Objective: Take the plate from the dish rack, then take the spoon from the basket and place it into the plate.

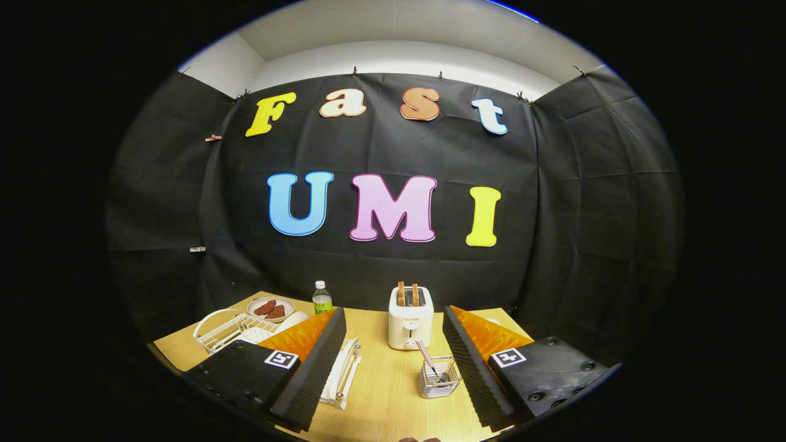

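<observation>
Plate [293, 320]: you can see only a white curved edge of it at the right end of the rack [227, 329], just behind your left finger [319, 362], which hides most of it. The rack is white wire and sits on the wooden table [377, 393] ahead and to the left of the gripper [393, 368].

Your fingers are spread wide with nothing between them but bare tabletop. Each finger's housing carries a square black-and-white marker tag.

Spoon [428, 359]: its handle looks pink and patterned, and it stands tilted in the wire basket [439, 378], which sits just inside your right finger [476, 368], close to it; you cannot tell whether they touch.

Beyond the basket, between the fingers, stands a white toaster [410, 319] with two slices of toast in its slots. It has small grey writing on its front, too small to read.

A bottle [321, 299] with a white cap and green label stands farther back on the left; the label's text is not legible. Beside it, behind the rack, a small dish [271, 309] holds reddish-brown pieces.

A white object lies on the table beside your left finger, partly hidden.
</observation>
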Available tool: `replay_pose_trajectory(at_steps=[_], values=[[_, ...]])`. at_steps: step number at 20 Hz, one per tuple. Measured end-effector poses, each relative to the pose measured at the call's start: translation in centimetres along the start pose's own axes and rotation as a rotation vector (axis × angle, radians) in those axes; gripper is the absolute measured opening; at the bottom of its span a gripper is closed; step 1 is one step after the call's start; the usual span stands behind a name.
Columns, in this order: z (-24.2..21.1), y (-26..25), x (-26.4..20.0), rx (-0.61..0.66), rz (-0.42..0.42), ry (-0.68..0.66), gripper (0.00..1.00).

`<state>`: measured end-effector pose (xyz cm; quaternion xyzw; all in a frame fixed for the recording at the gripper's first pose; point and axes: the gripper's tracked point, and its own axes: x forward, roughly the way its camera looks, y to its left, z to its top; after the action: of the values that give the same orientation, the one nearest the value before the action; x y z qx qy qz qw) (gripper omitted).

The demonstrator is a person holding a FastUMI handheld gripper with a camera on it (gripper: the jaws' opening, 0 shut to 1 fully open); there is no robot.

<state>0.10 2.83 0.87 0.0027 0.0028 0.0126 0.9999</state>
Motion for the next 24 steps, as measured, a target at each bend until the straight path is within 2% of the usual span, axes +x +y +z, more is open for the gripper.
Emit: replay_pose_trajectory(at_steps=[13,19,24], values=[[-0.4,2.1,1.8,-0.002,0.042,0.02,0.97],[-0.4,4.7,5.1,-0.021,0.088,0.042,0.97],[-1.8,8.4,8.0,-0.04,0.151,0.125,0.98]])
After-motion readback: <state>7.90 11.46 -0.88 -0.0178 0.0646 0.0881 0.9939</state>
